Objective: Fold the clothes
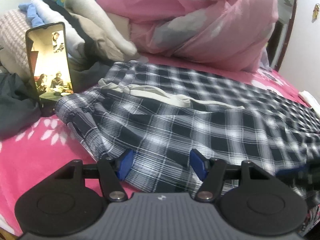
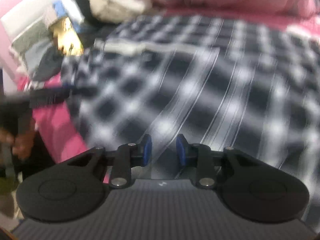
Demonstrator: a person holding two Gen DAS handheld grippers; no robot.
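Plaid shorts (image 1: 180, 116) fill the foreground of both wrist views, spread flat on the pink bed (image 1: 36, 152) with their near hem running right under the fingertips. In the left wrist view the left gripper (image 1: 160, 163) stands with its jaws well apart, the blue pads (image 1: 125, 164) straddling the near edge of the cloth without pinching it. In the right wrist view the picture is badly smeared, yet the right gripper (image 2: 163, 150) shows its jaws set narrow, with a gap and a run of plaid between them; whether the pads press the fabric I cannot tell.

What the coming fold seems to turn on is how the garment lies: its long axis runs from the waistband with the grey drawstring (image 1: 152, 94), at the far left, out to the leg hems at the right, crosswise to the way both grippers point. Both sit at the near long edge, side by side, the left nearer the waistband end and the right farther along toward the legs. By my judgement neither has a firm hold yet, so the step in hand is taking up that near edge before carrying it over.

Just beyond the waistband a phone (image 1: 49, 62) stands propped upright with its screen lit, leaning against a heap of unfolded clothes (image 1: 84, 26). Behind the shorts a rolled pink quilt (image 1: 200, 20) lies along the back of the bed.
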